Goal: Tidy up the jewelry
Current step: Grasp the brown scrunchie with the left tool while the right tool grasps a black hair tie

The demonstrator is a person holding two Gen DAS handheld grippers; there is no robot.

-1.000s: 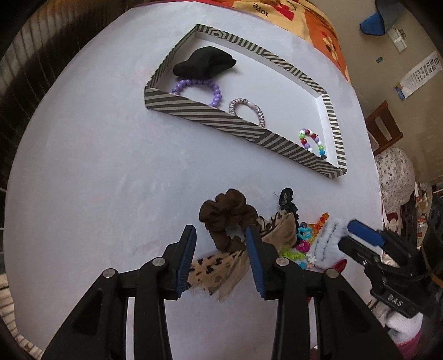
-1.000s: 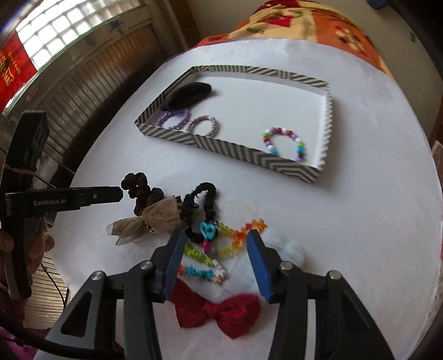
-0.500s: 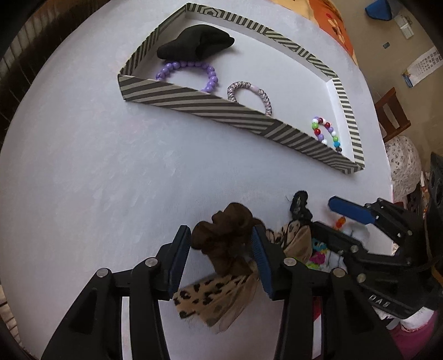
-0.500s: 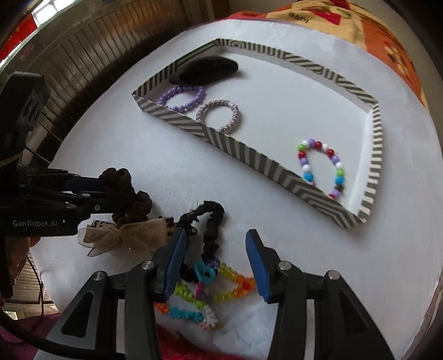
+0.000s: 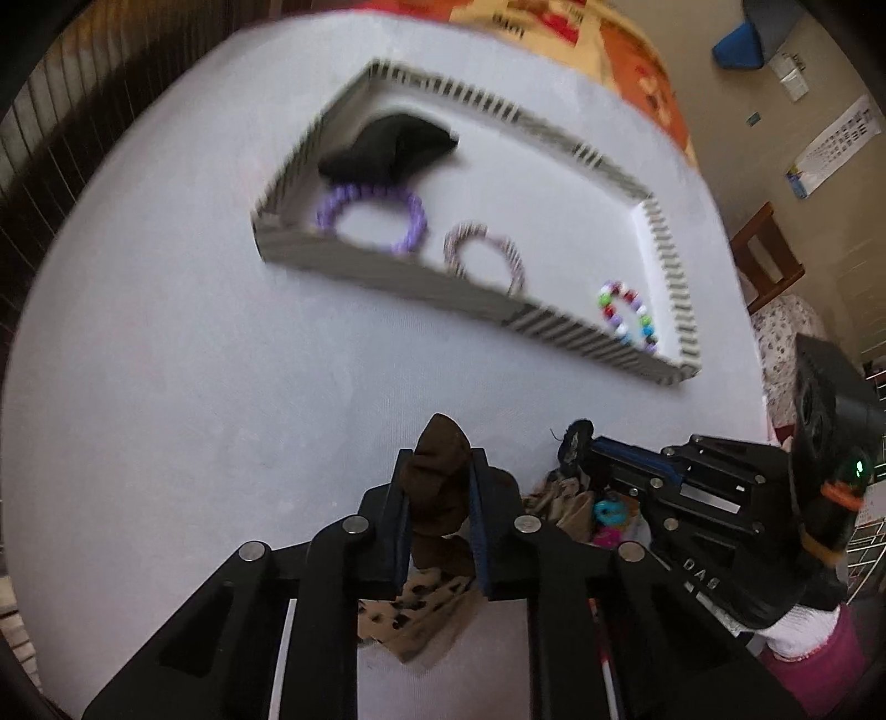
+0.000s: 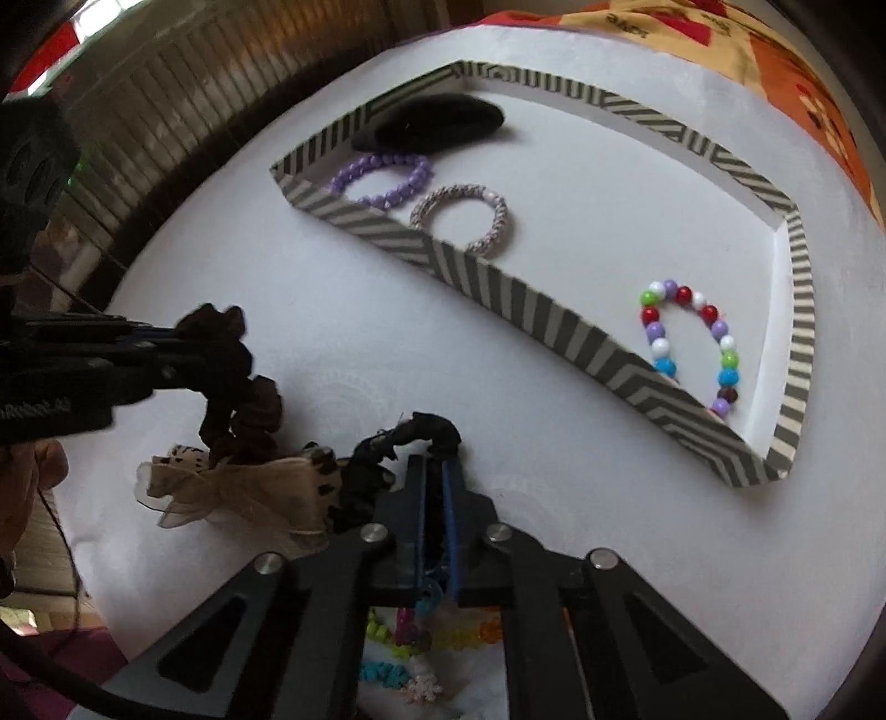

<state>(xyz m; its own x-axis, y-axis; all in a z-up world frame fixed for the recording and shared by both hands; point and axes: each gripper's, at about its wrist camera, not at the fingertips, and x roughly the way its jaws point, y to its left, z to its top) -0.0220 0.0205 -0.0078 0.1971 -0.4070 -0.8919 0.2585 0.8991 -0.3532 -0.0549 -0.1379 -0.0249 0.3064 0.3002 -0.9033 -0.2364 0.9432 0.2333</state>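
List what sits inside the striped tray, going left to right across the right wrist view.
Purple bead bracelet → pale woven bracelet → multicoloured bead bracelet. The black item at the far end of the striped tray overlaps the first two in left-right position, so I leave it out.

We note round table, white cloth cover. Beyond far edge: bedding or cloth, orange, red and cream print. Right side, left-wrist view: tan floor, wooden chair, blue object, wall chart, floral fabric. Left side, right-wrist view: dark ribbed panelling; daylight at top-left corner, source unclear.
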